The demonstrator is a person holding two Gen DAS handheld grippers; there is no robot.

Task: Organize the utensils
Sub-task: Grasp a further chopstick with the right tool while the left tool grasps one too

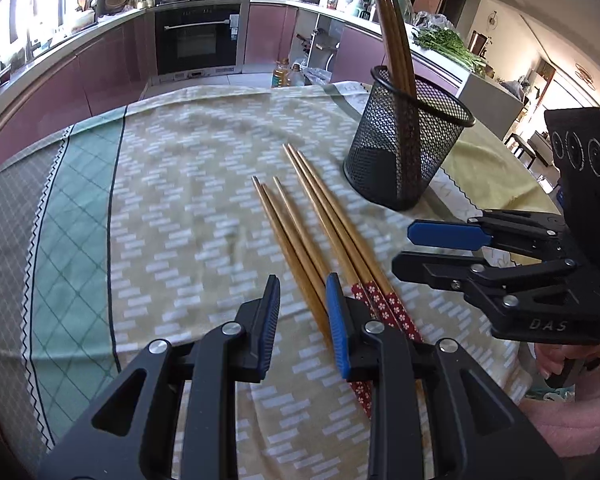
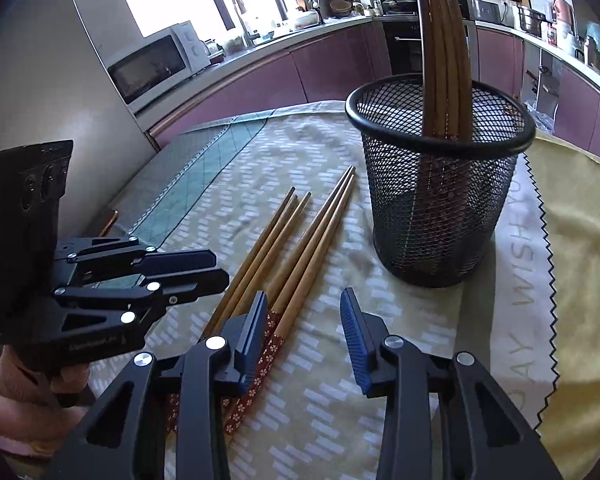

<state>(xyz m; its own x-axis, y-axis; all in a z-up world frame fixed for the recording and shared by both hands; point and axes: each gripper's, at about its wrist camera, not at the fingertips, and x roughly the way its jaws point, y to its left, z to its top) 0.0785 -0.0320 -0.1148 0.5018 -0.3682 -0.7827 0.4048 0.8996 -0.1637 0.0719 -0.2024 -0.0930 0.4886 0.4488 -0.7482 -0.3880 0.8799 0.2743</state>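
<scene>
Several wooden chopsticks (image 1: 300,232) (image 2: 296,248) with red flowered handles lie side by side on the patterned tablecloth (image 1: 172,200) (image 2: 332,392). A black mesh cup (image 1: 404,152) (image 2: 440,200) stands behind them, holding several darker chopsticks (image 1: 392,32) (image 2: 444,40) upright. My left gripper (image 1: 304,320) (image 2: 222,269) is open over the handle ends, its right pad above them, gripping nothing. My right gripper (image 2: 304,320) (image 1: 402,248) is open too, just right of the loose chopsticks and in front of the cup, its left pad over the red handles.
A yellow cloth (image 2: 580,260) lies under the cup's right side. Purple kitchen cabinets (image 1: 100,64), an oven (image 1: 198,36) and a microwave (image 2: 152,68) ring the table. A hand in a pink sleeve (image 1: 572,412) holds the right gripper.
</scene>
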